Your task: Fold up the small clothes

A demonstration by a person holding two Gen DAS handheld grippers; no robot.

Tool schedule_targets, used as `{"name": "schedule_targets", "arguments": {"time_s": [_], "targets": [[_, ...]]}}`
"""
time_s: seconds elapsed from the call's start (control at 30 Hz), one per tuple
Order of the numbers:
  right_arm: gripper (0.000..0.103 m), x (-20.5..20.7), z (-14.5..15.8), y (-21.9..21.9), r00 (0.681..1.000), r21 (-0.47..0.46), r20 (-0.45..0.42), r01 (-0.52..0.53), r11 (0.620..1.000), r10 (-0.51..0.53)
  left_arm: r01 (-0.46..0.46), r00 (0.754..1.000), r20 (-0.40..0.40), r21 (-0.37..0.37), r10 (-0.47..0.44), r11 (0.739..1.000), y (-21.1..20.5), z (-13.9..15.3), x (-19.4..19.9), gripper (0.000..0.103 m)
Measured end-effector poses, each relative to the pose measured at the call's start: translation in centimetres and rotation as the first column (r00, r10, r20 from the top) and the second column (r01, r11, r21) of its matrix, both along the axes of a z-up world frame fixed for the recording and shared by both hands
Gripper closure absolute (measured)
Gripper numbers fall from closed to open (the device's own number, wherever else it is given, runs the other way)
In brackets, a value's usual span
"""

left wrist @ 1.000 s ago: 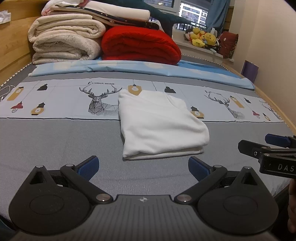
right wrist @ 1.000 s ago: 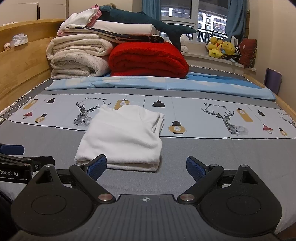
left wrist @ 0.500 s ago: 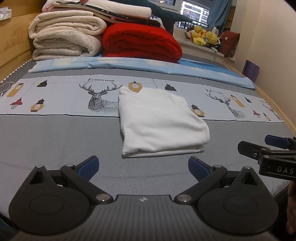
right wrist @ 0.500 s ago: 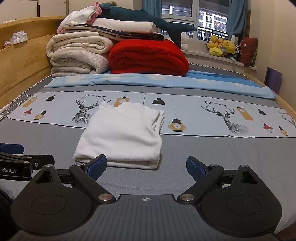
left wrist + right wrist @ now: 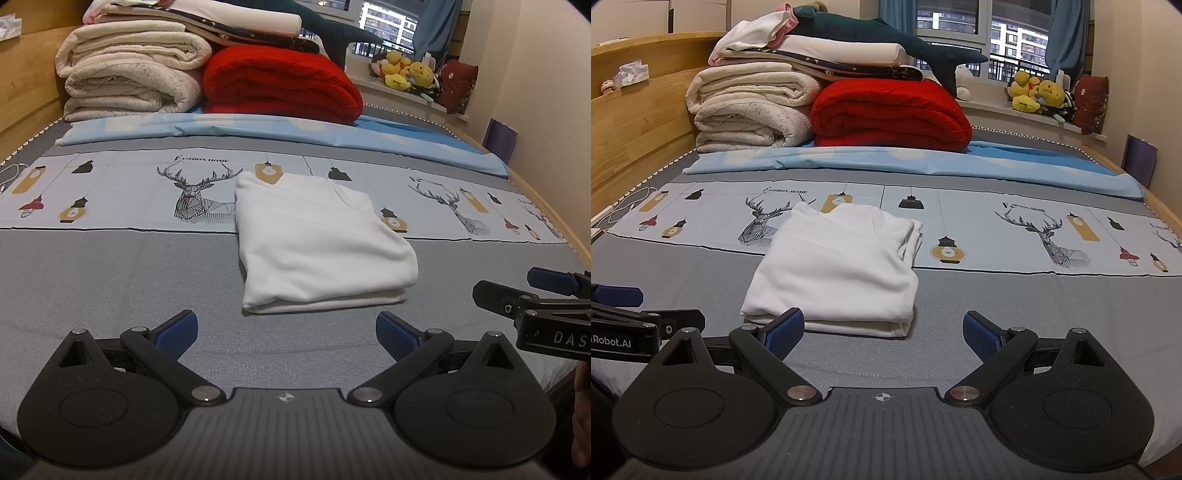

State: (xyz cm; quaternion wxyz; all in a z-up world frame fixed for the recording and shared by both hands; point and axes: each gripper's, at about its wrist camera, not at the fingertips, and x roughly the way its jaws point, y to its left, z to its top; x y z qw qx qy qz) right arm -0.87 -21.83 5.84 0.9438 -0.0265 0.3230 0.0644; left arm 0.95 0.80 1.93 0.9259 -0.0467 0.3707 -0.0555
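In the left wrist view, the left gripper (image 5: 287,330) is at the near edge of the bed (image 5: 110,280), and its two blue fingers (image 5: 177,330) stand wide apart with nothing between them. A little beyond the fingers lies the white garment (image 5: 317,247), already folded into a flat packet. It rests on the grey part of the bed cover, and its far end reaches onto the pale band printed with deer and lamps. The gripper does not touch the garment. At the right edge of this view the right gripper (image 5: 532,291) comes in from the side (only the front part of it shows), near the right side of the garment but apart from it. At the head of the bed there is a stack of cream blankets (image 5: 129,74) and beside it a red blanket (image 5: 280,88). Yellow soft toys (image 5: 406,72) sit on the window sill.

In the right wrist view, the right gripper (image 5: 882,332) also has its fingers spread wide and holds nothing. The folded white garment (image 5: 838,269) lies just in front, a little to the left of the middle; the left finger (image 5: 785,332) overlaps its near edge in the picture, but I cannot tell if they touch. The left gripper (image 5: 646,310) shows at the left edge, low above the bed. A dark plush shark (image 5: 886,37) lies on top of the blankets.
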Motion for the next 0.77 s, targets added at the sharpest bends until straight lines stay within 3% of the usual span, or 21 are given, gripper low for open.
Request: {"name": "schedule_targets", "arguments": {"time_s": [0.77], "targets": [[0.010,-0.11,0.12,0.27,1.000,0.000,0.002,-0.008,1.000,0.008,0.007,1.000,0.005,0.007,-0.008,1.000,-0.27,-0.06,-0.05,0.000]]}}
